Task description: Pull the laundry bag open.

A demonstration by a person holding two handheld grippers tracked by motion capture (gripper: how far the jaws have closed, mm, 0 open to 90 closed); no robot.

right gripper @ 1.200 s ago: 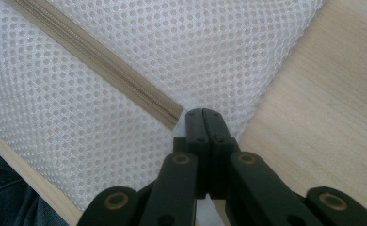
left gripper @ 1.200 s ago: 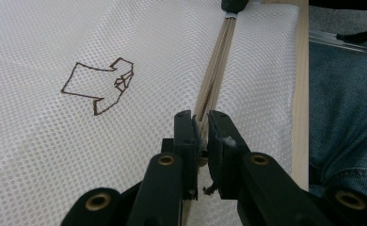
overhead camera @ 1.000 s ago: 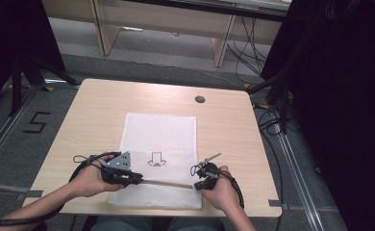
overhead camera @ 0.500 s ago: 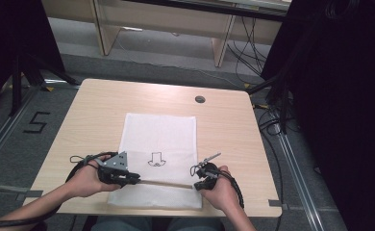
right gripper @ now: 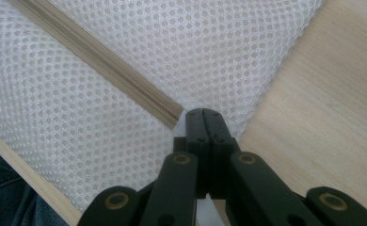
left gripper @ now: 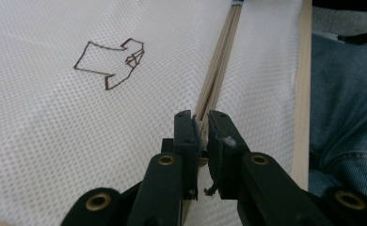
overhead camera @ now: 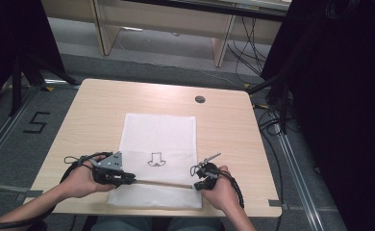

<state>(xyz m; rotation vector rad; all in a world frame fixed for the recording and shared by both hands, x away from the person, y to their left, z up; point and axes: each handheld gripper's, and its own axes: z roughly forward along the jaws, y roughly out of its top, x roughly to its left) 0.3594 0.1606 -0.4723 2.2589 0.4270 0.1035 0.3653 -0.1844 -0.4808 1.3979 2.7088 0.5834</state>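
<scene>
My left gripper (left gripper: 200, 127) pinches the beige zipper (left gripper: 219, 66) of the limp white mesh bag (overhead camera: 157, 144) near the surface's near edge; my right gripper (right gripper: 203, 113), pressed together, pins its end.

The mesh bag (overhead camera: 157, 144) is white, dotted all over with fine holes, and bears a dark brown hat-and-moustache drawing (overhead camera: 157, 159). Its zip (right gripper: 101, 66) is beige; the table (overhead camera: 99, 103) is pale wood-grain.
</scene>
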